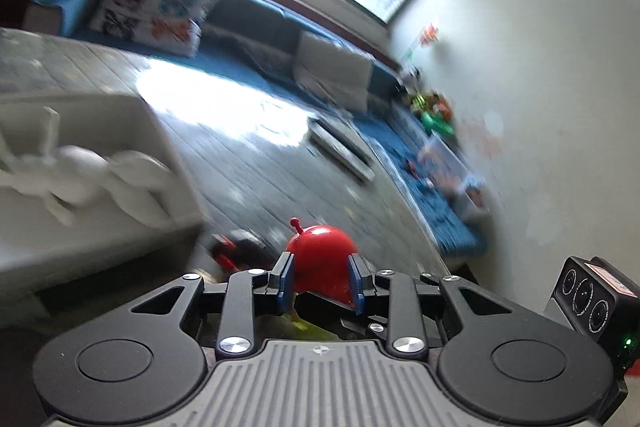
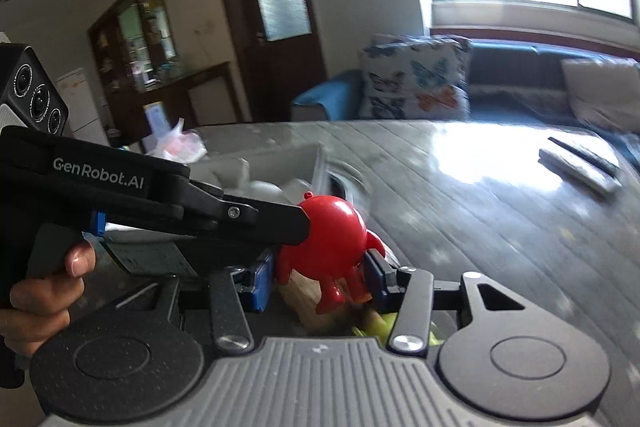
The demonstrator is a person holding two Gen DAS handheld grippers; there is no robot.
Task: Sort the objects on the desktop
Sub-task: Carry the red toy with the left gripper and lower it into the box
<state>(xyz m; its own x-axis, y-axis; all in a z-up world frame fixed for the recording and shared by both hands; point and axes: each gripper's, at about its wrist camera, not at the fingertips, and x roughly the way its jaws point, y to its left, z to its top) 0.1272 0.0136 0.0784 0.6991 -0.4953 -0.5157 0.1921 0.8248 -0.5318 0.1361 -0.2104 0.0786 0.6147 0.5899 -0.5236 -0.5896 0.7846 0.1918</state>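
Red toy figure [image 2: 334, 239] is up off the worktop [image 2: 480, 195], left tongs [image 1: 321, 279] clenched on its round body, right tongs [image 2: 318, 279] gripping its legs below, white bin [image 1: 132, 195] just left.

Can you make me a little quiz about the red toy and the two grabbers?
1. True or false: the red toy is lying alone on the table, with no grabber touching it.
2. Which grabber has the toy's round head between its fingers? A the left gripper; B neither one.
3. Fill in: the cushion on the sofa has pictures of ______.

Key
1. False: both grabbers are closed on it, the right gripper down by its legs.
2. A.
3. Butterflies.
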